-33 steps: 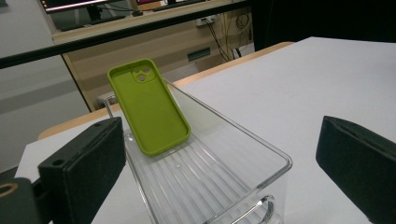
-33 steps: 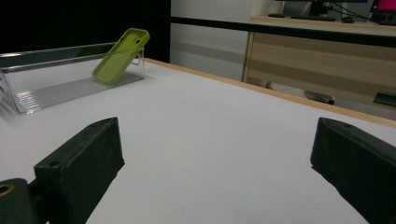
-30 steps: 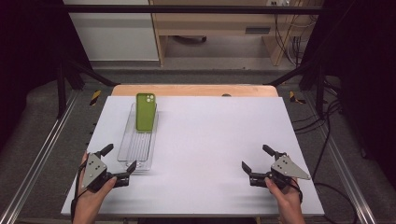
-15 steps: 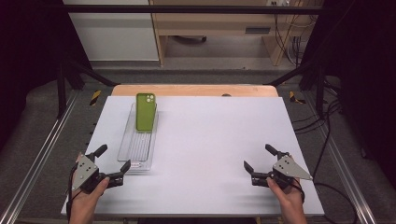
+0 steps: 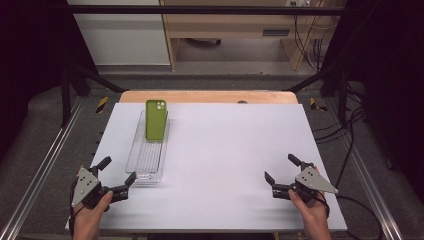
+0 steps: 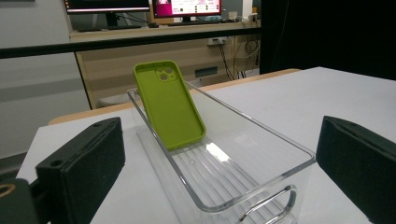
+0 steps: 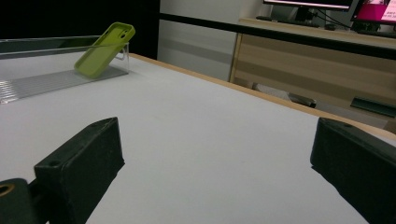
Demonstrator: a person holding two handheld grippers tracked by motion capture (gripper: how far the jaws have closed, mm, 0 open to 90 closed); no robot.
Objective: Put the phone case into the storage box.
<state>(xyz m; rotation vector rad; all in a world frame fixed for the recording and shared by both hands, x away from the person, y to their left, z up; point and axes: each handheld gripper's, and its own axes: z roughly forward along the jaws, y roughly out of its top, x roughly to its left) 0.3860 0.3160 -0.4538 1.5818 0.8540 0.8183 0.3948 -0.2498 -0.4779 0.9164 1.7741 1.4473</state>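
The green phone case (image 5: pixel 156 119) leans in the clear tray (image 5: pixel 141 166) at upper left, seemingly untouched, both claws (image 5: pixel 114 175) (image 5: pixel 283 170) apart and empty.

Even overhead light, dark surroundings, soft focus

A lab: a white table (image 5: pixel 225 150) inside a black frame (image 5: pixel 200 9), cables (image 5: pixel 310 45) by a wooden bench (image 5: pixel 225 25), monitors (image 6: pixel 187 7) behind.

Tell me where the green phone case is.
In the high view, the green phone case leans against the far end of the clear tray, left of centre, beyond the left gripper.
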